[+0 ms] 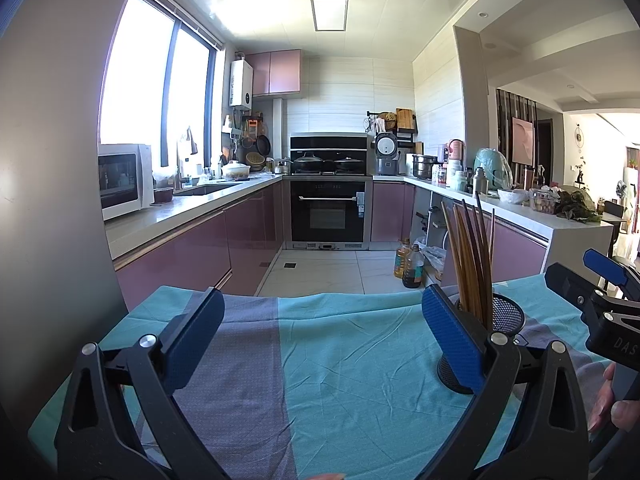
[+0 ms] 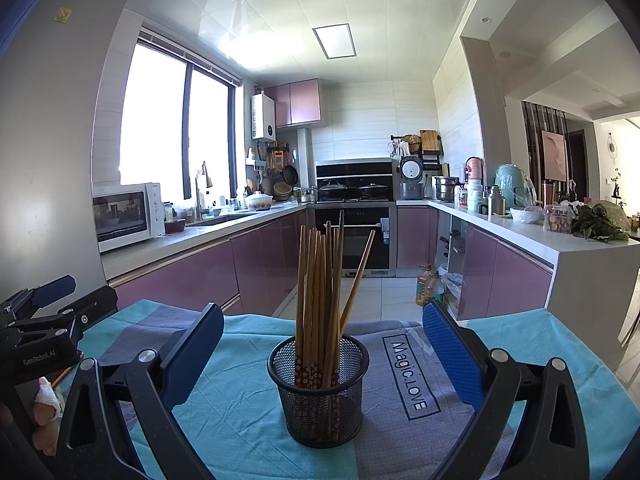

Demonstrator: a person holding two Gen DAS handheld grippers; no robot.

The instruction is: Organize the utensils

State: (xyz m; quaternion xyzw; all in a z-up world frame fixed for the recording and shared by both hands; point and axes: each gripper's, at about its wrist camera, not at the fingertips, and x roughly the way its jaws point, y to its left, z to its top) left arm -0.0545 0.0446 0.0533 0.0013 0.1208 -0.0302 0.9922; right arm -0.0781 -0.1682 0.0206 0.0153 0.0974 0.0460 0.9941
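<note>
Currently both the left gripper (image 1: 322,334) and the right gripper (image 2: 322,344) are hovering with jaws spread wide and empty, while the light, stiff, slippery-looking chopsticks (image 2: 320,296) are standing in the mesh holder (image 2: 319,392) on the cloth (image 2: 240,408), probably best pinched mid-shaft.

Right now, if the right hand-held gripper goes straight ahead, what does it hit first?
The right hand-held gripper, open, would most likely meet the mesh cup of chopsticks, which sits centred between its fingers, though depth is unclear.
</note>
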